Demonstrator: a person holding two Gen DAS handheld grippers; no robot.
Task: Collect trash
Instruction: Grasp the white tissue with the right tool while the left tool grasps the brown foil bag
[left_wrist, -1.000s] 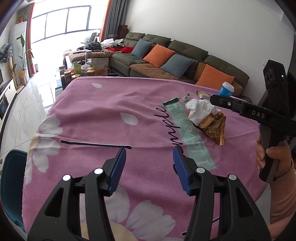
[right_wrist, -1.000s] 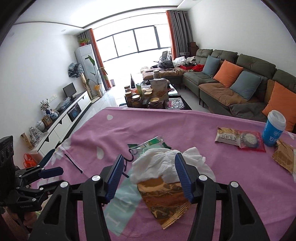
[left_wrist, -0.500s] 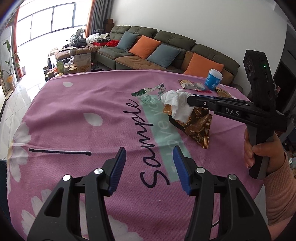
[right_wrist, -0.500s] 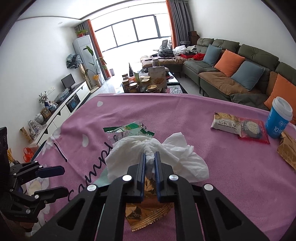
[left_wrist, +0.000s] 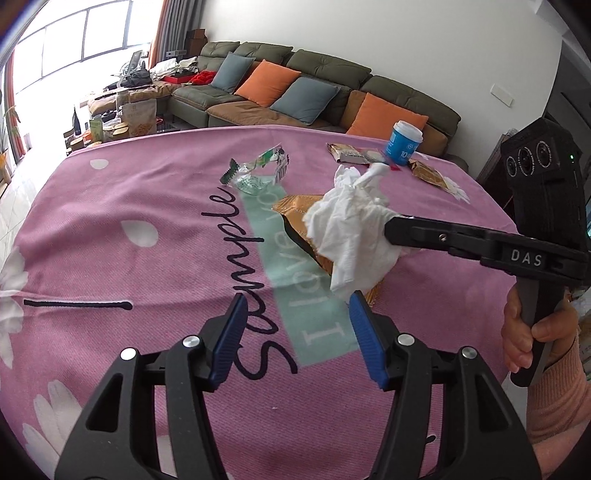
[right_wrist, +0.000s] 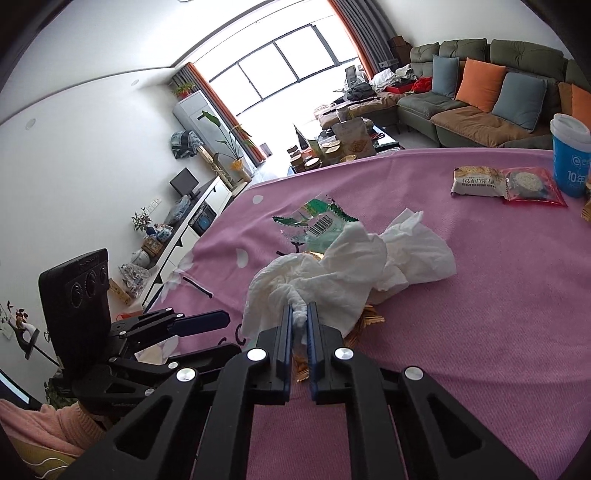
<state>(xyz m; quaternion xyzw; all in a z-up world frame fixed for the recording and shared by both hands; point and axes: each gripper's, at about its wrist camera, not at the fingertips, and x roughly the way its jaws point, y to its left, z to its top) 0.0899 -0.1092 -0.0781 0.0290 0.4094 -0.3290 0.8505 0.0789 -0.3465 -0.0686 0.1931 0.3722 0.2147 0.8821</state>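
A crumpled white tissue (left_wrist: 351, 229) (right_wrist: 351, 266) is pinched at one bunched end by my right gripper (right_wrist: 298, 310) (left_wrist: 388, 225), which is shut on it. The tissue hangs over a gold foil wrapper (left_wrist: 295, 210) (right_wrist: 369, 319) lying on the pink tablecloth (left_wrist: 110, 221). A torn green-and-clear wrapper (left_wrist: 258, 170) (right_wrist: 317, 218) lies just beyond. My left gripper (left_wrist: 297, 299) (right_wrist: 229, 332) hovers near the table's front, a little short of the tissue. Its jaws are opening and nothing is between them.
At the far right of the table stand a blue paper cup (left_wrist: 402, 142) (right_wrist: 570, 158), a beige snack packet (right_wrist: 476, 181), a red packet (right_wrist: 532, 184) and another gold wrapper (left_wrist: 428, 173). A sofa with cushions (left_wrist: 295, 96) runs behind the table.
My right gripper, open around the tissue a second ago, has shut on it and pulled it up off the gold wrapper. The left gripper has swung right, closer to the trash.
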